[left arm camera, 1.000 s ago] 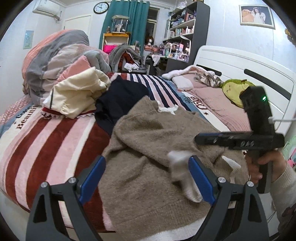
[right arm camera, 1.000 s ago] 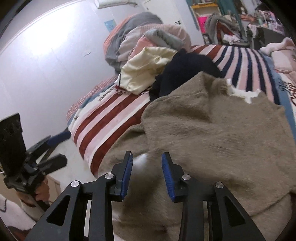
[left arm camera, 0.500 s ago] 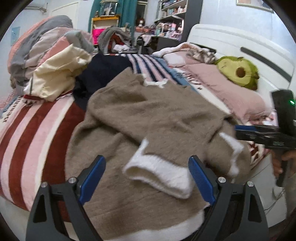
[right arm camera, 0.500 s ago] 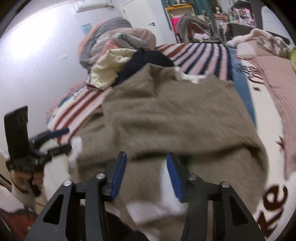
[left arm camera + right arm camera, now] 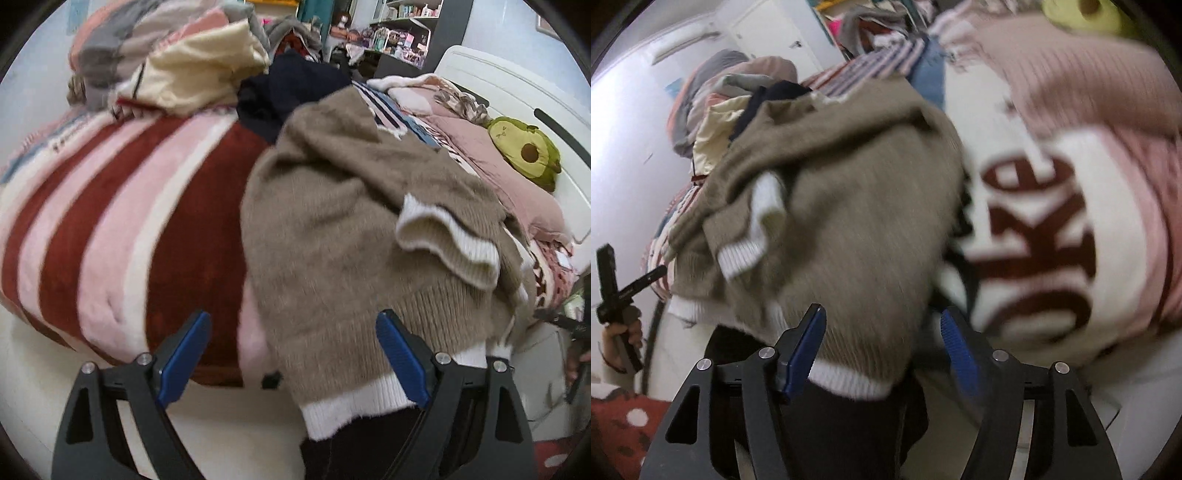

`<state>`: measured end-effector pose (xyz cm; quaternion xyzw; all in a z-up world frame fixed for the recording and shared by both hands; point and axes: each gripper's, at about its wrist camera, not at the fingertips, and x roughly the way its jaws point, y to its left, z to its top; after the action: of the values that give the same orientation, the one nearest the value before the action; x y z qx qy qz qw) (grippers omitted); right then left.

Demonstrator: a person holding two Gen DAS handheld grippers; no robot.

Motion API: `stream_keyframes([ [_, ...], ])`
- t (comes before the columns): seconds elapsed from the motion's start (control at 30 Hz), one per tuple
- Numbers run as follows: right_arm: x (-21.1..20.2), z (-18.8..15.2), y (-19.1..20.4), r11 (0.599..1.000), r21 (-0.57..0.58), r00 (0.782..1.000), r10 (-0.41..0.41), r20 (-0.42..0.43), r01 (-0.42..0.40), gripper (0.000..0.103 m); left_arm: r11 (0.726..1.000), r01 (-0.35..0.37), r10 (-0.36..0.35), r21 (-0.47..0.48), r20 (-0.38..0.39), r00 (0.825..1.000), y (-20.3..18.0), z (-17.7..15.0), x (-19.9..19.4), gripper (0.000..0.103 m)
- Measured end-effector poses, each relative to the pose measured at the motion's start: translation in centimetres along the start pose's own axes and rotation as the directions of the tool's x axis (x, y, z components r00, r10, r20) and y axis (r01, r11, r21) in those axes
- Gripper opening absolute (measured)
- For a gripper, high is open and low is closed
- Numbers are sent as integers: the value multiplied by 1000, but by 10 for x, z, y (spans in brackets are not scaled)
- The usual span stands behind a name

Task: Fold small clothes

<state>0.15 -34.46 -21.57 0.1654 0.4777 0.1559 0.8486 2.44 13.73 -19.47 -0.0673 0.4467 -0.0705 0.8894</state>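
We look down on a brown sweater with white ribbed trim, heaped at the near edge of a striped blanket. From the left gripper, jaws wide apart and gripping nothing, we see an avocado plush at two o'clock and shelves at one o'clock. Only the right gripper's blurred view shows red lettering at three o'clock; its jaws have just been opening, with the sweater's hem between them, unpressed.
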Motion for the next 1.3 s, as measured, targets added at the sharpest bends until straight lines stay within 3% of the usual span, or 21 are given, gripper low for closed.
stream_keyframes([
  [0.13,20,-7,-7,995,50,995,86,-42,-84,61,999,55,-55,-3,-53,997,-9,-8,16,89],
  [0.23,36,-13,-6,987,70,985,149,-92,-143,63,1000,-25,23,-18,-87,996,-5,-12,28,89],
  [0.3,43,-16,-4,987,64,981,156,-117,-150,63,998,-26,21,-52,-95,995,2,-14,31,88],
  [0.53,44,-16,4,969,73,961,243,-134,-235,63,983,135,-149,-120,-114,982,0,-21,45,88],
  [0.63,44,-13,14,961,56,951,277,-140,-272,60,980,163,-177,-118,-118,977,-10,-22,47,87],
  [0.73,41,-10,25,942,46,933,337,-127,-334,59,970,203,-218,-131,-117,969,-13,-23,45,75],
  [0.87,46,-8,29,934,48,926,356,-127,-353,59,962,234,-251,-142,-117,961,-13,-27,44,54],
  [0.9,48,-8,32,933,49,924,360,-129,-357,59,955,258,-275,-147,-116,954,-12,-28,43,44],
  [0.97,48,-6,35,929,55,920,370,-126,-366,59,932,325,-344,-160,-109,933,-18,-28,41,36],
  [1.0,46,-6,34,926,55,917,378,-124,-374,59,924,350,-368,-157,-106,924,-23,-28,42,36],
  [1.2,42,-1,41,899,43,895,438,-90,-435,54,918,372,-387,-140,-98,917,-38,-20,46,38],
  [1.3,49,-3,37,929,57,922,370,-114,-365,54,926,355,-369,-133,-109,923,-44,-17,51,43],
])
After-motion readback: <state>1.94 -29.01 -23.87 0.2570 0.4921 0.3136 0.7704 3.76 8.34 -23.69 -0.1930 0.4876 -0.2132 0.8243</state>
